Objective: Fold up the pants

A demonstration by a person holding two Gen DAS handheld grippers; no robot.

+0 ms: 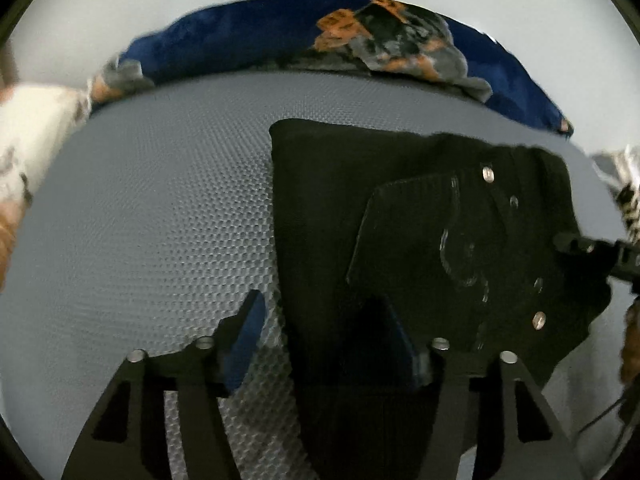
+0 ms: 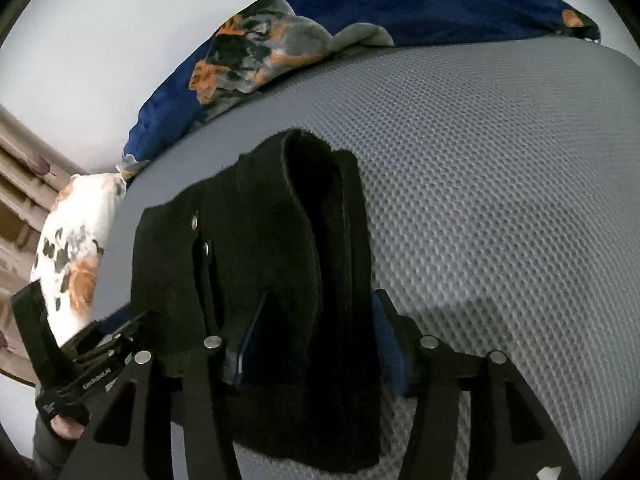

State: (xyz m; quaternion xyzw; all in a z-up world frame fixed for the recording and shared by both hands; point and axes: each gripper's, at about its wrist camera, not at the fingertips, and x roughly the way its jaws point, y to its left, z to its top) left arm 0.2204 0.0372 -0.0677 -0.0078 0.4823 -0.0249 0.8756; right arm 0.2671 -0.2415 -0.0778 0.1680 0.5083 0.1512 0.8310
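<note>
Spreading apart, your left gripper [image 1: 324, 334] straddles the near left edge of the folded black pants [image 1: 400, 220], pads not pressing. Your right gripper [image 2: 316, 340] also stands parted, the pants [image 2: 272, 248] bunched between and ahead of its fingers, lying on the grey mesh mat [image 2: 500, 200].

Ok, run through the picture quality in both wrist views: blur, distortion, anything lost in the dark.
Left wrist view: fisheye bends the grey mesh mat into a dome; the patterned blanket along the far edge is smeared; the black pants lose fold detail, only metal rivets catch light. Right wrist view: same bulging distortion, mesh sharper, pants mostly flat black, corners vignetted.
</note>
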